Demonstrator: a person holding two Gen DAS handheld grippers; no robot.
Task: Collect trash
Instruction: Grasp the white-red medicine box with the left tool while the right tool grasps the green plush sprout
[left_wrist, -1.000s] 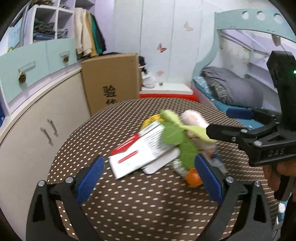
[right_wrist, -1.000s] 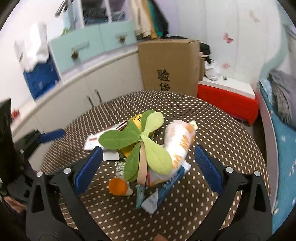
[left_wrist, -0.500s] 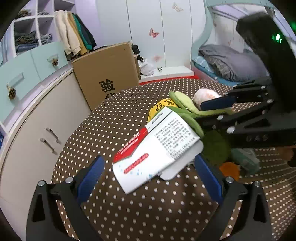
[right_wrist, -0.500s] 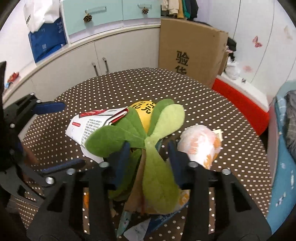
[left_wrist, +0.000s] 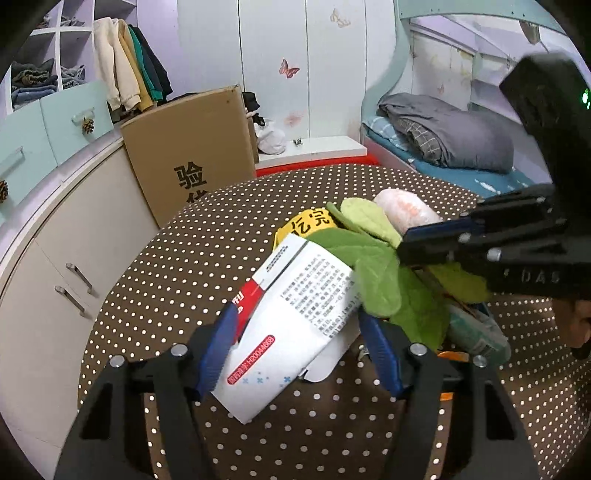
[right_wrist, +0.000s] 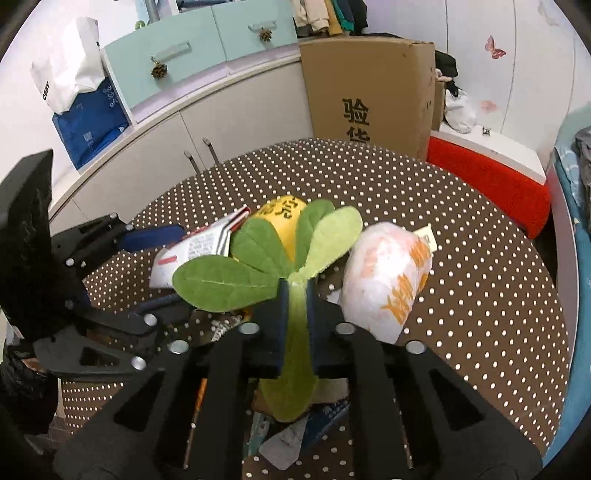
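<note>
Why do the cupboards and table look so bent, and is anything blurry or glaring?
Left wrist view: the fisheye lens curves the cupboards and darkens the corners; the white carton is sharp, though its near end smears slightly. Right wrist view: the same bulge rounds the dotted table; the green plush leaves are crisp. Lighting is soft and even, without harsh glare in either view.

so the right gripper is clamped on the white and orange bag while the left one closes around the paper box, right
Not quite: the right gripper is clamped on the green plush leaf stem, as the right wrist view shows; the white and orange bag lies beside it. The left gripper has just been closing around the paper box.
</note>
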